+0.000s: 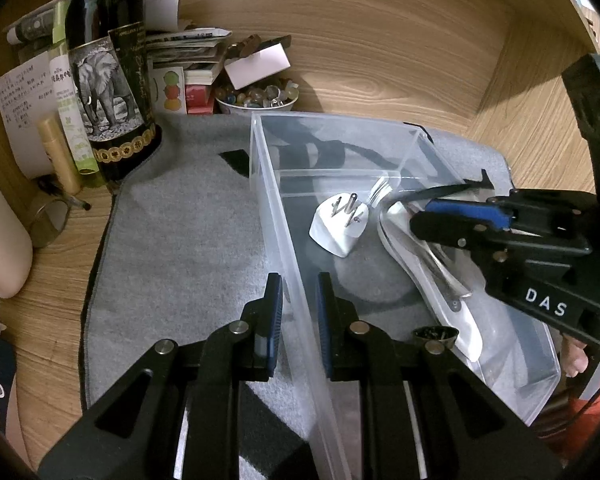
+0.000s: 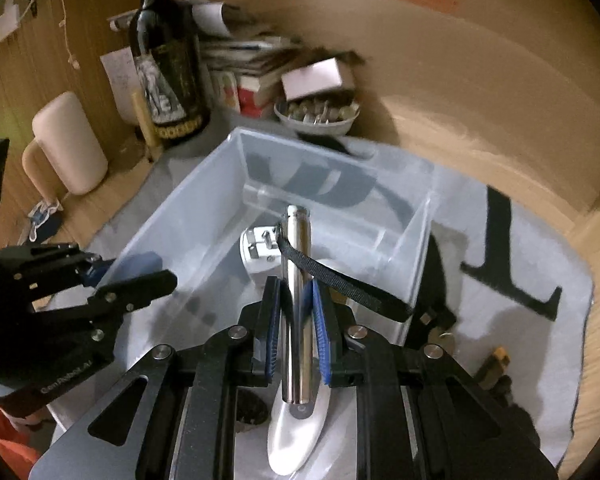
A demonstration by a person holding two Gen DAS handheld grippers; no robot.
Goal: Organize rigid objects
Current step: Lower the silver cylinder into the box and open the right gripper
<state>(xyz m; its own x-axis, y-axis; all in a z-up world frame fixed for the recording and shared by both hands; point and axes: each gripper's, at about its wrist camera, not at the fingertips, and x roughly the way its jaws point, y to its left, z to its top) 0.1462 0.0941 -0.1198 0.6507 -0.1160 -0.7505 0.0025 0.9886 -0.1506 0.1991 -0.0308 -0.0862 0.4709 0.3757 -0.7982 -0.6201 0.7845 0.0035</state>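
A clear plastic bin [image 1: 278, 208] [image 2: 220, 184] sits on a grey mat. Inside lie a white plug adapter [image 1: 340, 226] [image 2: 256, 254] and a white handled tool [image 1: 432, 280] [image 2: 296, 436]. My left gripper [image 1: 298, 312] [image 2: 140, 270] straddles the bin's left wall, one finger on each side, closed on it. My right gripper [image 2: 296, 332] [image 1: 440, 216] is shut on a silver metal cylinder with a black strap [image 2: 296, 280], held over the bin's inside above the white tool.
A dark wine bottle [image 1: 108, 72], a bowl of small stones [image 1: 256, 98], stacked papers and boxes [image 1: 192, 52] stand at the back against the wooden wall. Small dark items [image 2: 496, 368] lie on the mat [image 1: 188, 240] right of the bin.
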